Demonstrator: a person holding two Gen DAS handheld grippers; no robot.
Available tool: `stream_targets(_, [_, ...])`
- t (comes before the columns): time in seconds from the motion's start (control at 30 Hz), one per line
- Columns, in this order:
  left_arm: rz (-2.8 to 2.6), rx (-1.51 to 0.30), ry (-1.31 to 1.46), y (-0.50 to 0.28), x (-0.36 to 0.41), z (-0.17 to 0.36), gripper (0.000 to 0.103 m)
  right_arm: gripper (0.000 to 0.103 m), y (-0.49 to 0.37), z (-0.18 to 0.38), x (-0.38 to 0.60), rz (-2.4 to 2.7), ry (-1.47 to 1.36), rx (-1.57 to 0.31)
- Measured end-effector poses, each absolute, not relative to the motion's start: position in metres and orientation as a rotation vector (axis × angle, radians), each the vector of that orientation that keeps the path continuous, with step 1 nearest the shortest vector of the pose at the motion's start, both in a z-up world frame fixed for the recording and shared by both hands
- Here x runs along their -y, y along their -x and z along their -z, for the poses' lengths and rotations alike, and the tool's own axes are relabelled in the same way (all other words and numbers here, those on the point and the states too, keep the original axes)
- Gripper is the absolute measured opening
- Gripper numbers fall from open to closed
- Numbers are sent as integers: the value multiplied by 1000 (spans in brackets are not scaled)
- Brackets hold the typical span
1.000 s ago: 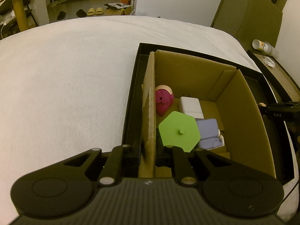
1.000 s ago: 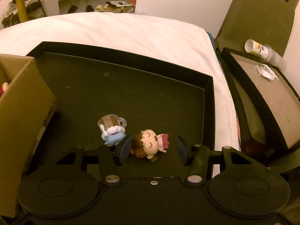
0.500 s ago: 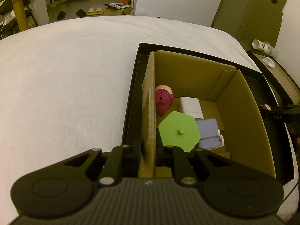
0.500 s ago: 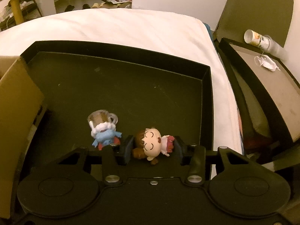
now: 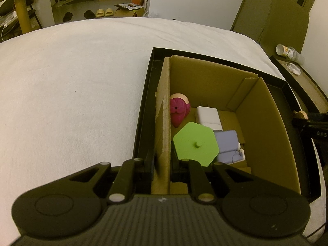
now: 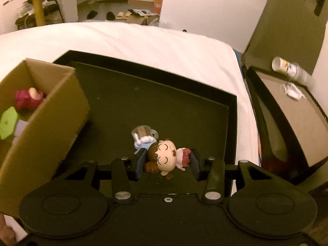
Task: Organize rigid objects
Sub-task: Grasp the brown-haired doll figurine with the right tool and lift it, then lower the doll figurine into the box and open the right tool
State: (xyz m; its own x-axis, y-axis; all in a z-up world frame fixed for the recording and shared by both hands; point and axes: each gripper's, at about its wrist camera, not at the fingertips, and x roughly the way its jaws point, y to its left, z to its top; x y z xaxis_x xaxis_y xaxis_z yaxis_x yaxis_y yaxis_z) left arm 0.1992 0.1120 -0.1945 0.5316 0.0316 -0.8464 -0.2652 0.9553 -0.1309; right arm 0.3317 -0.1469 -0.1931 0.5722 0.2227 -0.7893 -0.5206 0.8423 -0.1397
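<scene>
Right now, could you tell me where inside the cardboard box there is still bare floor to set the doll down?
The cardboard box is crowded along its left wall: pink figure, white block, green hexagon lid and lavender piece. Bare floor remains as a strip along the right wall, beside the white block and lavender piece. The doll sits in the right hand-held gripper.

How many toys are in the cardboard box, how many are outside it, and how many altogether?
In the cardboard box: 4 (pink figure, white block, green hexagon, lavender sofa toy).
Outside, over the black tray: 2 (girl figurine in the right gripper, blue mug figurine).
Total: 6.
</scene>
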Motion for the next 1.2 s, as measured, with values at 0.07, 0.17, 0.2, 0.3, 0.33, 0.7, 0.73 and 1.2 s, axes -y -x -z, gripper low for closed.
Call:
stream_targets(0.07, [-179,-997,259,-199,-112,194,12,44,-329,186,144,-458,368,-844])
stream_targets(0.17, [-179,-997,260,-199,-112,194,12,44,-322,174,139,-480,359,-823])
stream_targets(0.2, [-179,-996,260,-199,-112,194,12,44,-321,170,137,-488,357,-815])
stream_targets(0.3, [-179,-994,267,-198,-113,194,13,44,-314,157,128,-513,355,-790])
stream_targets(0.33, [-179,-994,268,-198,-113,194,13,44,-314,153,125,-521,355,-784])
stream_targets(0.7, [-178,-993,271,-198,-113,193,13,44,-308,129,94,-610,325,-759])
stream_targets(0.73, [-178,-993,271,-198,-114,193,13,44,-308,127,92,-616,324,-759])
stream_targets(1.2, [-177,-991,276,-198,-114,194,13,44,-297,126,52,-688,364,-760])
